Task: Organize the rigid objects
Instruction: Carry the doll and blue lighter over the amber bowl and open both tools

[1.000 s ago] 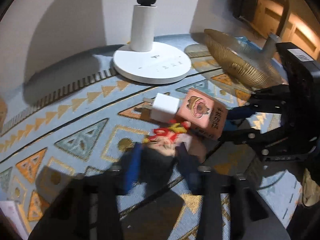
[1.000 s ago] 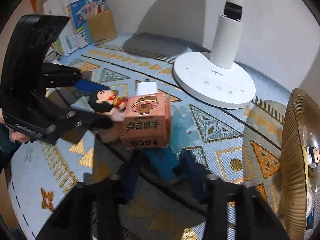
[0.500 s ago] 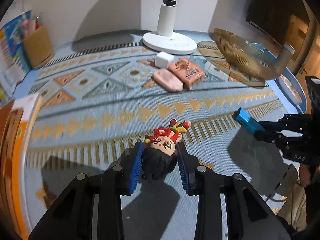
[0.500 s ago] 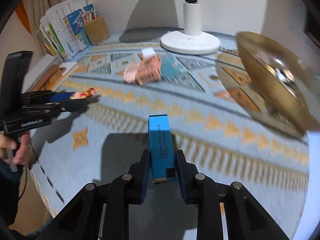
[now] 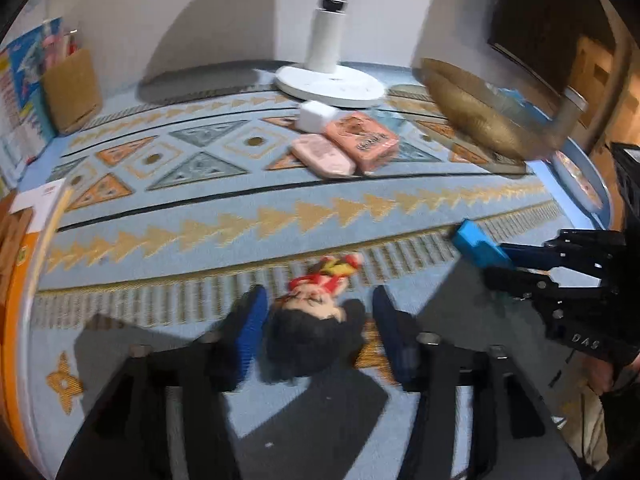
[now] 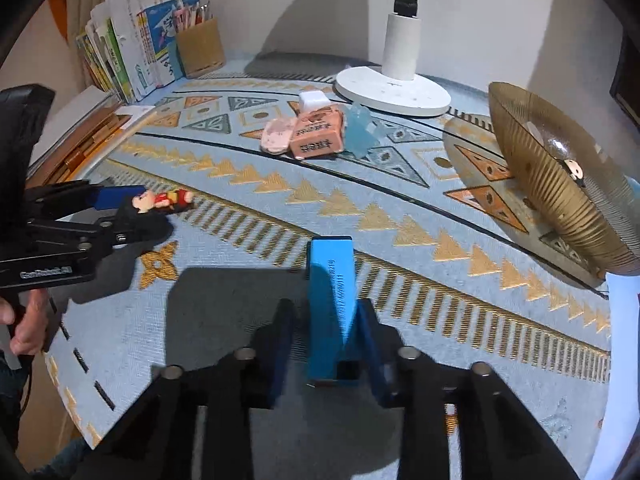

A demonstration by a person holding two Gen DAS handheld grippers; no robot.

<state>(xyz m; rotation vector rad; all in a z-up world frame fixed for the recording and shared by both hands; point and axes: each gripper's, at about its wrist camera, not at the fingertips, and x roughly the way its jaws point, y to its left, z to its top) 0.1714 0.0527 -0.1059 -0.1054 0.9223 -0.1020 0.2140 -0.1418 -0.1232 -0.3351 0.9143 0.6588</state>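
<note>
A small figurine [image 5: 316, 312] with black hair and red clothes lies on the patterned blue cloth between the pads of my left gripper [image 5: 318, 294]. Those jaws are opening, and a gap shows on each side of the figurine. In the right wrist view the same figurine [image 6: 170, 199] pokes out beyond the left gripper [image 6: 144, 210] at the left. My right gripper [image 6: 326, 308] is shut on a blue rectangular block [image 6: 332, 280], which points forward and slightly up over the cloth. In the left wrist view the blue block [image 5: 474, 244] juts from the right gripper [image 5: 500, 260].
Near the white lamp base [image 5: 330, 84] sit a pink box [image 5: 362, 140], a pale pink case [image 5: 322, 156] and a white charger [image 5: 318, 116]. A golden ribbed bowl [image 6: 560, 184] stands at the right. A pen holder [image 6: 200, 48] and books [image 6: 128, 48] fill the back left.
Both grippers pulled back from the pile by the lamp toward the table's near side, carrying the figurine and the blue block. The left jaws have since spread off the figurine.
</note>
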